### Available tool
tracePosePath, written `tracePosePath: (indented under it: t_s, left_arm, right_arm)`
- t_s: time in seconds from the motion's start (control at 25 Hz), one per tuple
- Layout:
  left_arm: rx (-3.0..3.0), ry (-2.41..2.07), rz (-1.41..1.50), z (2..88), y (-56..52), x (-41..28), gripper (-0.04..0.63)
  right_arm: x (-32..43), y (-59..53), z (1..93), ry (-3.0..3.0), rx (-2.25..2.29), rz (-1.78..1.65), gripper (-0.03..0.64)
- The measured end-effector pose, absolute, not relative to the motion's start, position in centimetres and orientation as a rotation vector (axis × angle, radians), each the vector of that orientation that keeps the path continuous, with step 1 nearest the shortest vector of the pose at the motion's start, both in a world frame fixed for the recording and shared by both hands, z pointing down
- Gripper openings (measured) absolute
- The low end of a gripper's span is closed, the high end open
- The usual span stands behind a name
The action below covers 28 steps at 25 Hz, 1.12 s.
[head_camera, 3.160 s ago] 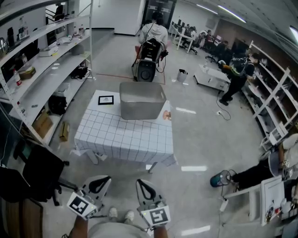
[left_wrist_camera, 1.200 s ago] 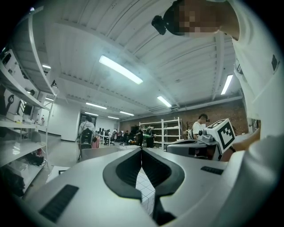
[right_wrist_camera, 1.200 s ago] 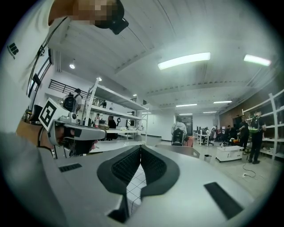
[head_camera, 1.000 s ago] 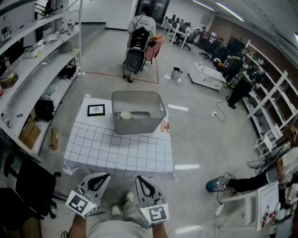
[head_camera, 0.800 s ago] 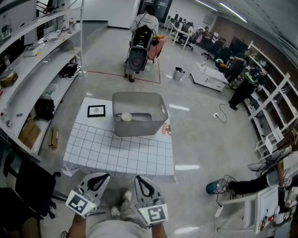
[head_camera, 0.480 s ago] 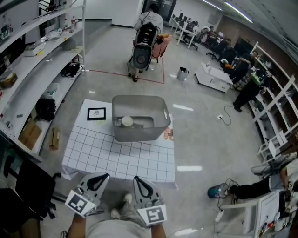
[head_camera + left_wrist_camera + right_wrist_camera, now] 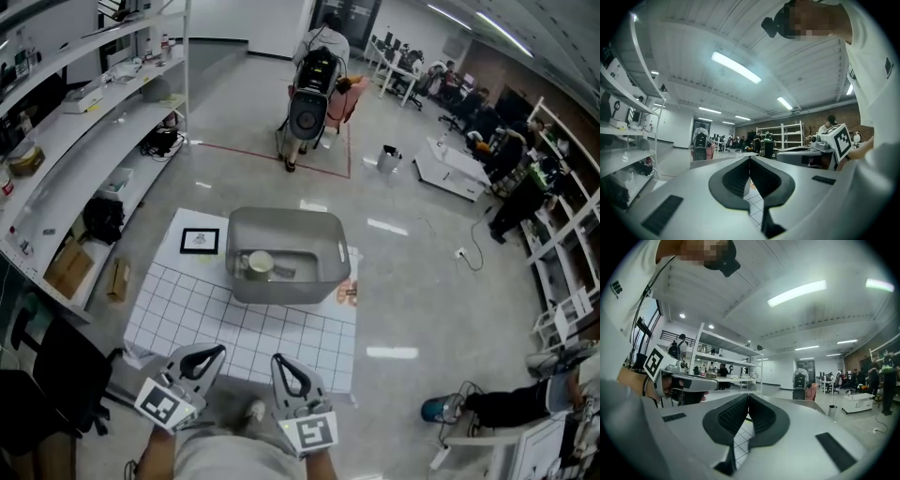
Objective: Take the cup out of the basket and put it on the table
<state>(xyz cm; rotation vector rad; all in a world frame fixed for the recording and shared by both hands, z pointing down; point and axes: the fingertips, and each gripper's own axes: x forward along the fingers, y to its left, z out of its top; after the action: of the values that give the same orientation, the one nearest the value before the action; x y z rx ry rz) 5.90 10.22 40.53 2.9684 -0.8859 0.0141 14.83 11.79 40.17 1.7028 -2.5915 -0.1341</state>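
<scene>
Shelving (image 7: 84,98) runs down the left side of my head view, with a box (image 7: 70,267) on the floor below it and a dark chair (image 7: 52,370) closer to me. Next comes the table (image 7: 202,314) under its checked cloth, and a small framed card (image 7: 200,240) lies at its far left corner. Low in the view, by the table's near edge, I hold the left gripper (image 7: 216,352). In the left gripper view (image 7: 750,159) its jaws meet at the tips with nothing between them, and only a sliver of checked cloth shows through the gap lower down. The cup (image 7: 260,263), pale and round from above, is inside the basket (image 7: 281,289), in the left part of its floor, well ahead of both grippers. I cannot tell whether it stands upright. The grey basket sits on the far right part of the table. Just right of the left gripper is the right gripper (image 7: 279,360), pointing the same way. In the right gripper view (image 7: 749,397) its jaws are also pressed together and empty. Something small and orange (image 7: 349,294) lies at the table's right edge beside the basket. Beyond the table a person stands at a black cart (image 7: 311,94), and a bin (image 7: 391,157) stands on the floor further right.
</scene>
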Motion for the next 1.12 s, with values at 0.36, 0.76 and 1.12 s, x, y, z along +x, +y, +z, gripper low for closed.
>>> tracePosePath:
  t_s: [0.36, 0.76, 1.12]
  left_arm:
    - [2.941, -0.942, 0.049, 40.6, 7.6, 8.2, 0.009]
    - [2.930, -0.958, 0.078, 40.9, 3.2, 8.6, 0.009]
    - [2.976, -0.883, 0.050, 41.5, -2.0, 8.1, 0.009]
  right_arm:
    - [17.5, 8.5, 39.9, -2.656, 1.675, -0.097, 0.009]
    - [18.0, 4.2, 40.4, -2.649, 1.663, -0.068, 0.008]
    - [17.1, -0.9, 41.4, -2.591, 1.695, -0.068, 0.009]
